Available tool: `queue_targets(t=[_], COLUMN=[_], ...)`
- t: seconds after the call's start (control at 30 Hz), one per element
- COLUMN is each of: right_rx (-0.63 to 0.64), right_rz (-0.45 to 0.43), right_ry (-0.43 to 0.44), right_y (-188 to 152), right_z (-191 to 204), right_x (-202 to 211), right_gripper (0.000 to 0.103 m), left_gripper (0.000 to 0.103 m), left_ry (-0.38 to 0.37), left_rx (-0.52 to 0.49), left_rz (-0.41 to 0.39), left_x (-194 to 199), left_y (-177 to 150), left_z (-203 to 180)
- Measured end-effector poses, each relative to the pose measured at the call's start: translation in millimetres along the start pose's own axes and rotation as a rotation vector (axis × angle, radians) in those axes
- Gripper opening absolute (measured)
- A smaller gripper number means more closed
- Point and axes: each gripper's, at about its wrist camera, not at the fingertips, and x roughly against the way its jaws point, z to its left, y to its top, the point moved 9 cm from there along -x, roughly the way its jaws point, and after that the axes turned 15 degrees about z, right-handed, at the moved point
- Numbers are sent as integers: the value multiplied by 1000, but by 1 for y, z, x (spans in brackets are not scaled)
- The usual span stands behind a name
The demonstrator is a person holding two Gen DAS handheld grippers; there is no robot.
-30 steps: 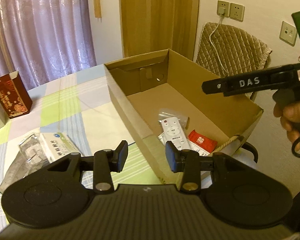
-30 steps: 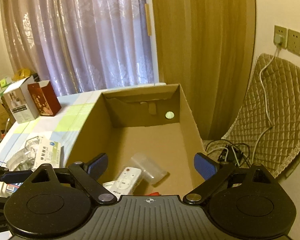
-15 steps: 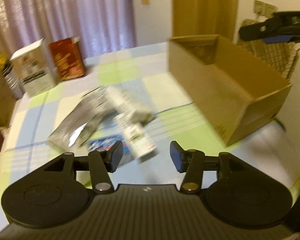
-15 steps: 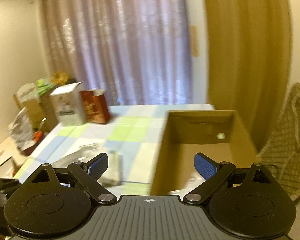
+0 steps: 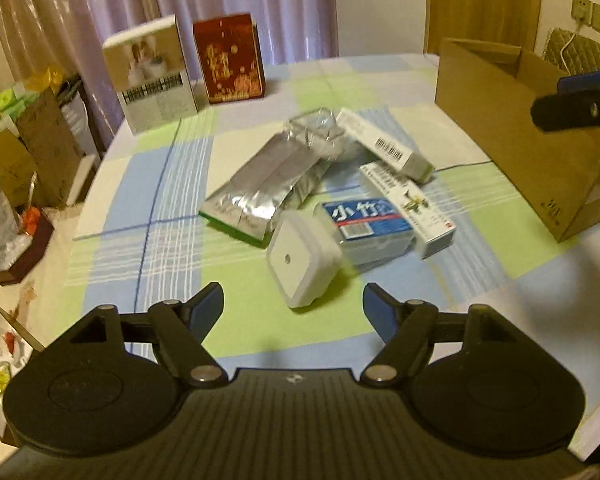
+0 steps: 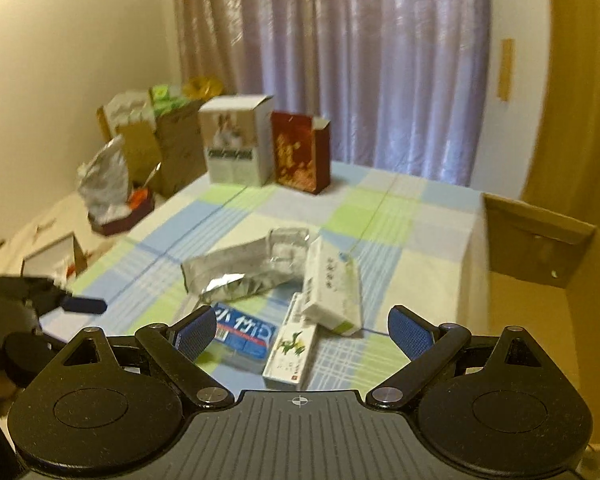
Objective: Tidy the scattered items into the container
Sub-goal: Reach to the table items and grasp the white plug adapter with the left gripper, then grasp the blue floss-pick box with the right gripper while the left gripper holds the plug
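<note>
A heap of items lies mid-table: a white square device [image 5: 302, 260], a blue-labelled box [image 5: 366, 224], a silver foil pouch [image 5: 268, 188], a narrow white carton [image 5: 408, 202] and a white barcode box [image 5: 384, 146]. The cardboard box [image 5: 512, 128] stands at the right. My left gripper [image 5: 293, 306] hovers open just short of the white device, nothing between its fingers. My right gripper [image 6: 300, 328] is open and empty above the blue-labelled box [image 6: 244, 334] and narrow carton [image 6: 290, 354], with the foil pouch [image 6: 240, 270] beyond and the cardboard box [image 6: 540, 280] on the right.
A white photo box [image 5: 152, 74] and a dark red box [image 5: 228, 58] stand at the table's far side. Bags and cartons [image 5: 24, 152] crowd the floor to the left. The checked tablecloth [image 5: 172, 240] covers the table. Curtains hang behind.
Both grippers swung left, away from over the cardboard box and toward the heap of items. My left gripper's fingers have spread much wider. The right stays open.
</note>
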Motion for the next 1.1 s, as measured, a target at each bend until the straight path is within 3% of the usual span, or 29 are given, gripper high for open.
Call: queue_targets(t=[0.3,0.43,0.73,0.97,1.1], right_rx=[29,15,12,16,87], right_rz=[102,126,151,150,153], right_ry=[6,15,16,31,41], right_y=[-12,-16,-13,-7,-3], right_z=[7,6,4,15,32], right_x=[-64,-85,-108,-114,-120], right_gripper=[98,97,97,97,97], left_gripper=[71,53,25,24,24], left_ry=[2,-14,-35,-19,-17], left_rx=[-110,-105,-41,9,27], left_rz=[19,32,31,49,53], left_x=[-51,-69,-73,-66,-64], left_y=[12,17,24,12,8], left_z=[-6,-9,3,25,32])
